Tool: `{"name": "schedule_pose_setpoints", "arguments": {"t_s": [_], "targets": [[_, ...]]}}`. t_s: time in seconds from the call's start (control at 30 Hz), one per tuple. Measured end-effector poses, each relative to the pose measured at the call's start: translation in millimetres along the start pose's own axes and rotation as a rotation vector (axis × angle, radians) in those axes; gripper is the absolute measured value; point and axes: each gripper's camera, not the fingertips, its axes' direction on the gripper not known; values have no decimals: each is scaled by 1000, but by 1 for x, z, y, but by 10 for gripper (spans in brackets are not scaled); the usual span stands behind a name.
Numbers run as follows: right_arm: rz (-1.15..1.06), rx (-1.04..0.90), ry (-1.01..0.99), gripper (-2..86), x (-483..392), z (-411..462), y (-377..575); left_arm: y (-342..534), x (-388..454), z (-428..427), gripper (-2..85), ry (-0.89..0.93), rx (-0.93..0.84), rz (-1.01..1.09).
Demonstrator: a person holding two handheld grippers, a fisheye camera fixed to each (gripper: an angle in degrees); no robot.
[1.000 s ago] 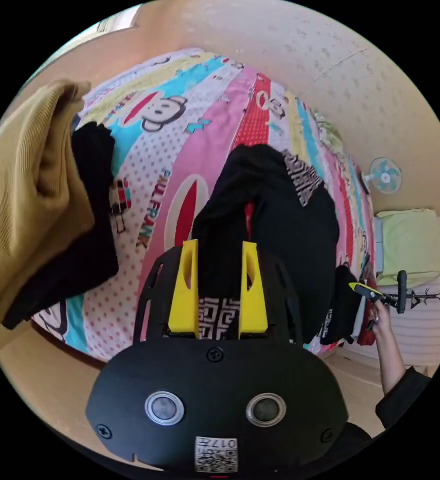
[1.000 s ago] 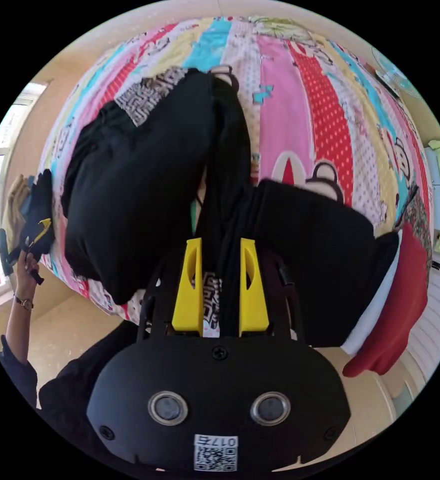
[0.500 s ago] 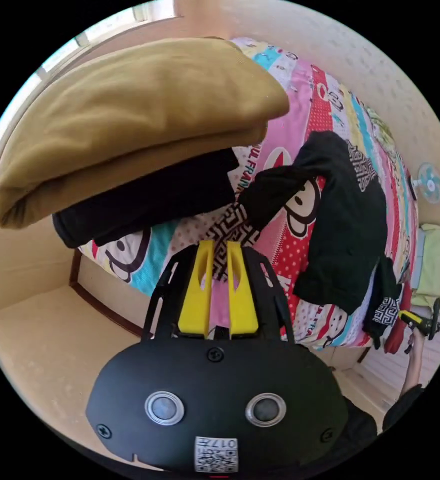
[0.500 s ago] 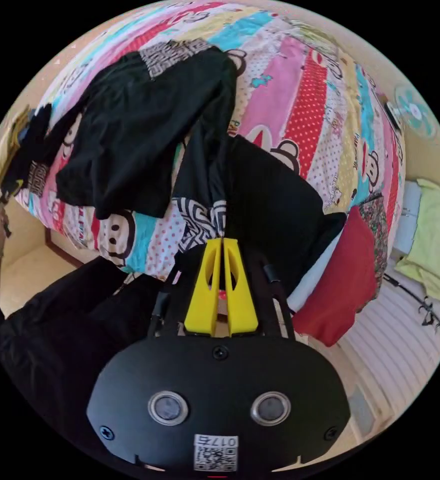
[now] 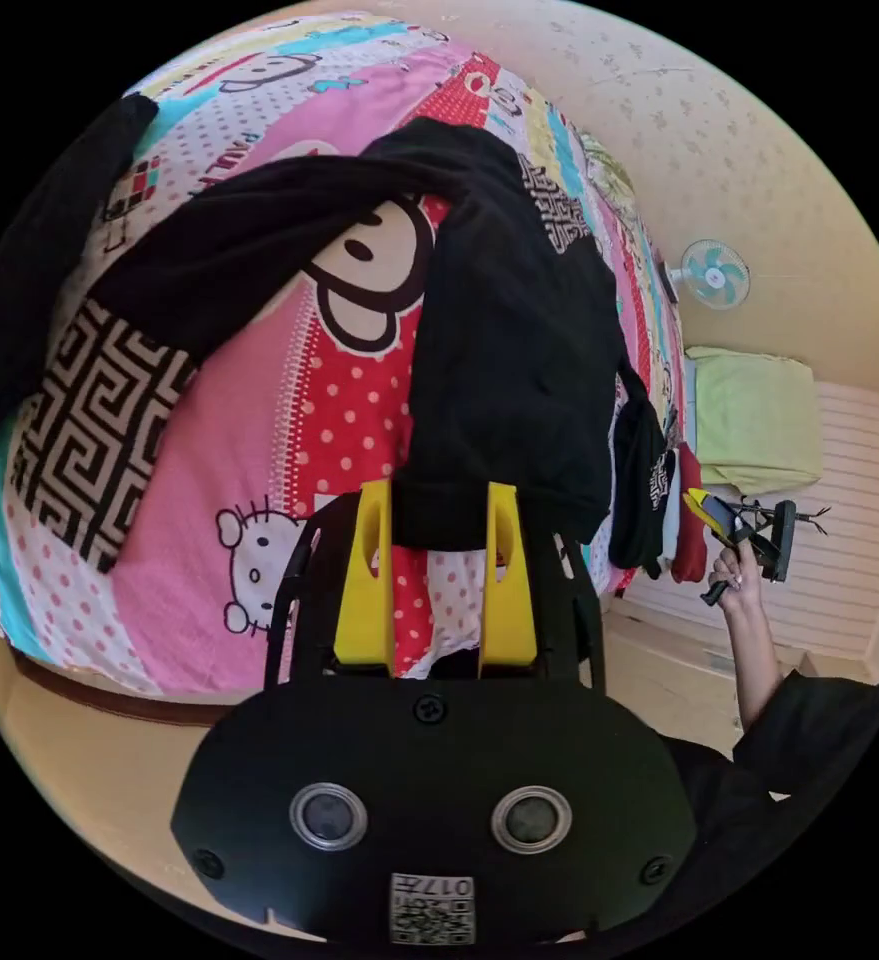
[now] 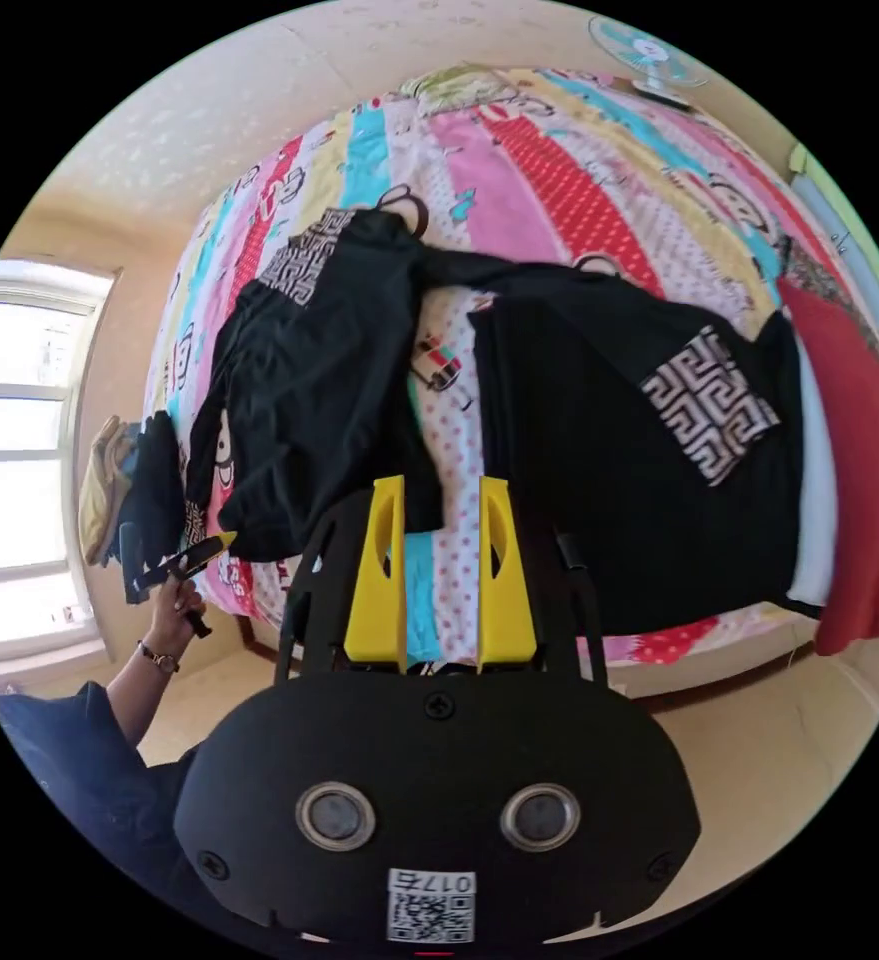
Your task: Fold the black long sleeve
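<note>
The black long sleeve shirt (image 5: 514,350) lies spread on the cartoon-print bed (image 5: 349,430). One sleeve runs left to its black-and-white patterned cuff (image 5: 89,420), which rests flat on the bed. My left gripper (image 5: 437,492) is open, its jaws either side of the shirt's near hem. In the right gripper view the shirt body (image 6: 299,400) lies left of centre. Its other sleeve stretches right to a patterned cuff (image 6: 709,400) lying on a black folded pile (image 6: 599,470). My right gripper (image 6: 440,487) is open over the shirt's near corner. Each gripper shows in the other's view, held by a hand: right gripper (image 5: 719,515), left gripper (image 6: 199,555).
A red garment (image 6: 859,470) and a white layer sit under the black pile at the bed's right edge. A mustard and dark pile (image 6: 119,490) lies at the left end by the window (image 6: 19,450). A fan (image 5: 714,272) and green cloth (image 5: 759,420) stand beyond the bed.
Half a second ago both grippers were shut on the patterned cuffs. Both have opened, and the cuffs now lie out to either side. Both cameras have swung back toward the shirt's hem.
</note>
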Motion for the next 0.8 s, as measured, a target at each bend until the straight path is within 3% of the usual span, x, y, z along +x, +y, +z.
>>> {"name": "schedule_pose_setpoints", "arguments": {"t_s": [0.13,0.2,0.23,0.27,0.33,0.5,0.63,0.8], "targets": [[40,-212,78,100,5,106,-23,-15,-21,-10,78,-56,-78,-48],[-87,-256,63,44,2,102,-31,-17,-38,-28,55,79,-141,-16],[-151,-379,52,38,3,99,-38,-16,-42,-33,52,153,-149,19],[-210,-434,109,34,4,85,-37,-10,-51,-47,50,276,-152,80],[-288,-415,192,31,8,45,-27,5,-66,-72,46,302,-137,97],[-237,-388,8,31,46,-44,15,67,-101,-135,40,435,-78,102],[-97,-446,22,33,88,-27,54,106,-123,-127,41,365,-124,20],[109,-612,-26,42,132,44,73,142,-176,-96,59,174,-196,-362]]}}
